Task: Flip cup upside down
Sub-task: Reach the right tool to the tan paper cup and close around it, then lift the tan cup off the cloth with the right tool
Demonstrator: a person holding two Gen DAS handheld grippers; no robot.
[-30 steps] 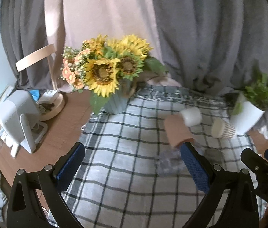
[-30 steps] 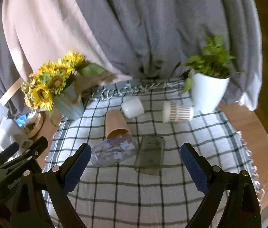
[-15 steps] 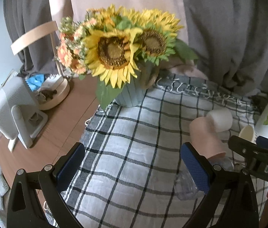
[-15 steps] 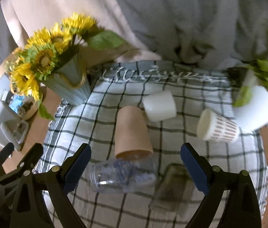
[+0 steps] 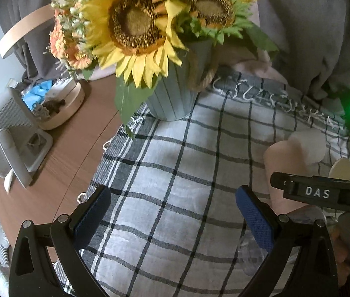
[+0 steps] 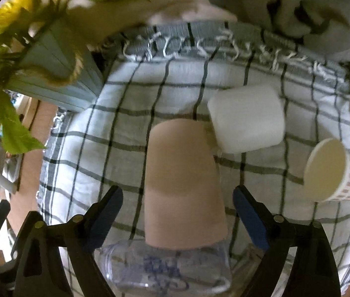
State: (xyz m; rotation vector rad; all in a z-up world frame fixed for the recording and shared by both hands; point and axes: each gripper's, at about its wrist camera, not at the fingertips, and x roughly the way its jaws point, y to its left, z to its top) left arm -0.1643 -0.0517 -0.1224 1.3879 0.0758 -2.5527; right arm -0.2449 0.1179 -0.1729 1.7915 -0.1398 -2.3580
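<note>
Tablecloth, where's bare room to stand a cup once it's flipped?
The checked tablecloth is bare in front of the sunflower vase, left of the tan cup. The right side is crowded: tan cup, white cup, paper cup and clear cup lie close together.

Matt tan cup (image 6: 183, 185); clear glossy plastic bottle (image 6: 165, 269); woven checked cloth (image 5: 175, 178); wood-grain desk (image 5: 75, 148); textured blue pads on black fingers (image 6: 105, 212).

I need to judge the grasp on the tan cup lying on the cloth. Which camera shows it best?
The right wrist view: the tan cup lies whole on its side between the open right gripper fingers, untouched. The left wrist view shows only part of it at the right edge, half hidden behind the right gripper's black body; the open left gripper is over bare cloth.
</note>
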